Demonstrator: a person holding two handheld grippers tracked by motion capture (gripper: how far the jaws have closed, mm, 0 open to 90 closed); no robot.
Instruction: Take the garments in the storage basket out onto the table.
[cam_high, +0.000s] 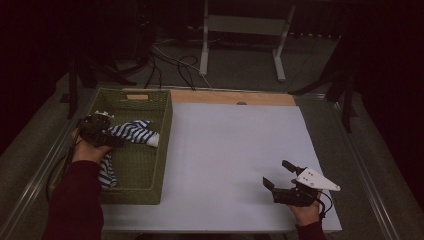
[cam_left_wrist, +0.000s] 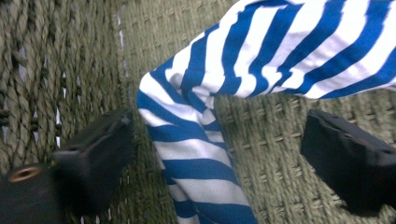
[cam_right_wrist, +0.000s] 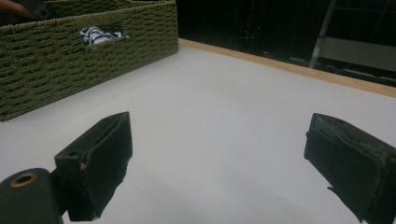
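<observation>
A blue-and-white striped cloth lies in the green woven basket at the table's left, with one end trailing toward the near wall. My left gripper reaches into the basket. In the left gripper view the striped cloth runs between the two jaws of the left gripper, which stand wide apart and do not press on it. My right gripper rests low over the white mat at the near right, open with nothing between its jaws. In the right gripper view the right gripper points toward the basket.
A white mat covers the table right of the basket, with a wooden strip along its far edge. Through the basket's handle slot the cloth shows. Metal rails edge the table; stands and cables sit on the floor beyond.
</observation>
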